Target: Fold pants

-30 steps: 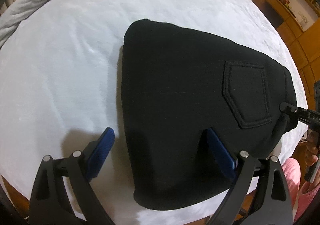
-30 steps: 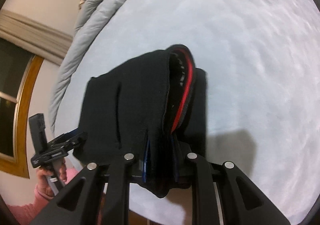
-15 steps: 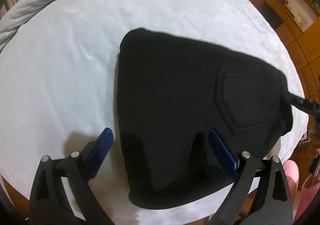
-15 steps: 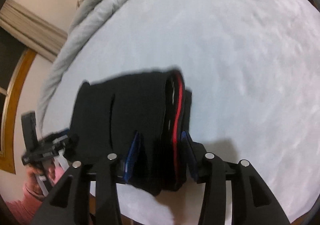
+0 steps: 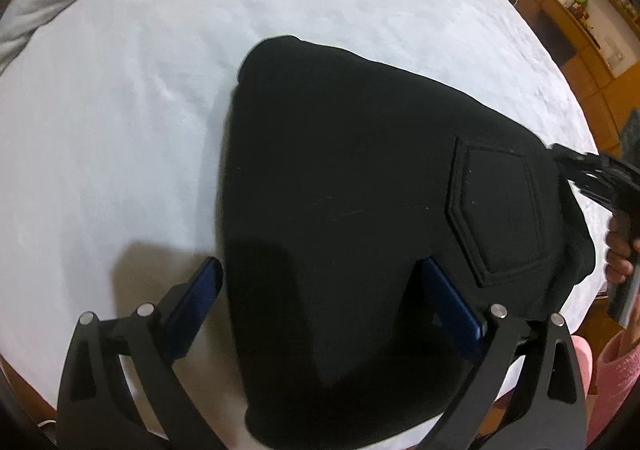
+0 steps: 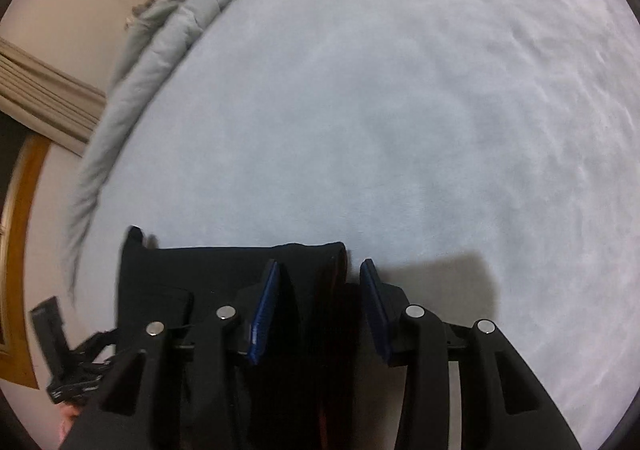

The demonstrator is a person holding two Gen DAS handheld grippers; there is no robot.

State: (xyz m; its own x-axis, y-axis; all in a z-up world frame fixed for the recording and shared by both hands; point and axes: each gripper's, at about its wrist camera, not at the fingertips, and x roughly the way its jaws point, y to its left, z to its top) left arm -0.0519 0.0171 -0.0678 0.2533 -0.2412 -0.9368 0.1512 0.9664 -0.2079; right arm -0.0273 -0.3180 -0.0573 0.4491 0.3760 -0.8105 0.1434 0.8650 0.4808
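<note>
Pale blue-white bedding (image 5: 160, 122) covers the bed and serves as the work surface. On it, at the near edge, lies the folded pair of black fleece pants (image 5: 360, 218), back pocket (image 5: 496, 210) uppermost; all positions below are given from the pants.

Left gripper (image 5: 322, 302): released, jaws spread to their widest and pointing steeply down over the near part of the pants. One blue pad (image 5: 200, 298) stands over bare bedding just beside the pants' left edge, the other over the black cloth. Neither pad presses the fabric.

Right gripper (image 6: 318, 306): jaws have just been opening and now stand partly apart at the waistband end of the pants. The red-lined waistband edge (image 6: 340, 262) lies between its blue pads (image 6: 266, 310), and no pad is seen clamping it.

Beyond the pants, a rumpled grey quilt (image 6: 168, 34) lies along the far side of the bed. Wooden cabinets (image 5: 592, 62) stand past the pants' pocket end.
</note>
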